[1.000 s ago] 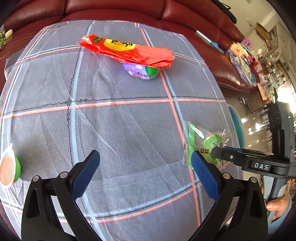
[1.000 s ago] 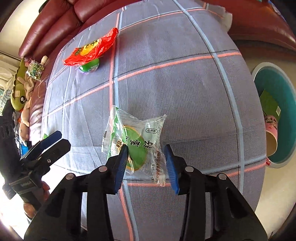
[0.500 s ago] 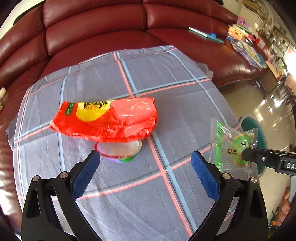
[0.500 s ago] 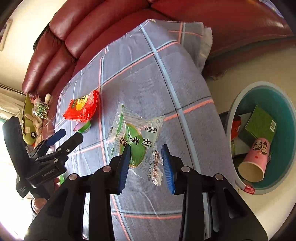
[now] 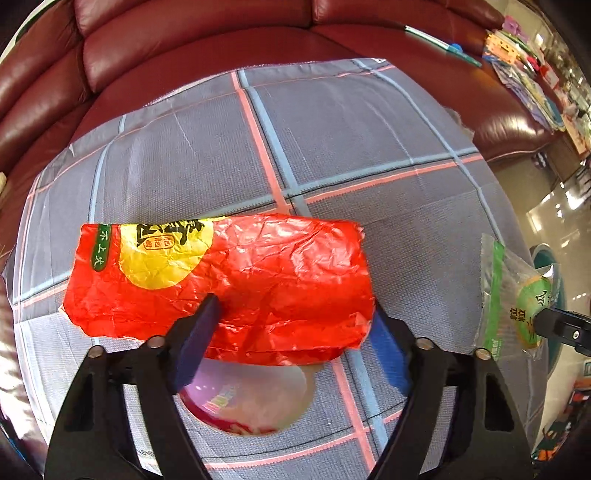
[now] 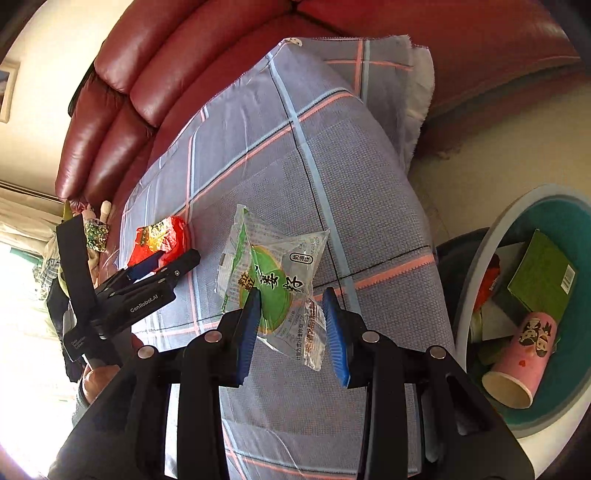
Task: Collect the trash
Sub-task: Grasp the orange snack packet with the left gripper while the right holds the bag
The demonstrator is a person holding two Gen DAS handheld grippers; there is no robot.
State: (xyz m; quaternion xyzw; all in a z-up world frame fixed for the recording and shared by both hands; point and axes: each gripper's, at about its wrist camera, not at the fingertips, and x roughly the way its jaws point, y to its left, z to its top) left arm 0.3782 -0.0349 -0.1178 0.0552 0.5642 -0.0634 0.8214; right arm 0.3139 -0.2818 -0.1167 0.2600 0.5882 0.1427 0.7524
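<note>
A crumpled red snack bag (image 5: 221, 284) lies on the checked cloth (image 5: 332, 140), resting on a purple and white jelly cup (image 5: 251, 402). My left gripper (image 5: 291, 347) is open, its fingers on either side of the bag's near edge; it also shows in the right wrist view (image 6: 162, 264) beside the bag (image 6: 162, 240). My right gripper (image 6: 293, 328) is shut on a clear and green pastry wrapper (image 6: 273, 273) and holds it in the air above the cloth, left of the teal trash bin (image 6: 524, 306). The wrapper also shows in the left wrist view (image 5: 517, 302).
The bin holds a pink paper cup (image 6: 524, 350), a green box (image 6: 543, 277) and other scraps. A dark red leather sofa (image 5: 221, 33) wraps around the back of the cloth-covered table. Papers and clutter (image 5: 528, 62) lie on the sofa at the right.
My left gripper has moved forward to the red bag, so its fingers now straddle it. My right gripper has lifted the green wrapper off the cloth and carried it toward the bin.
</note>
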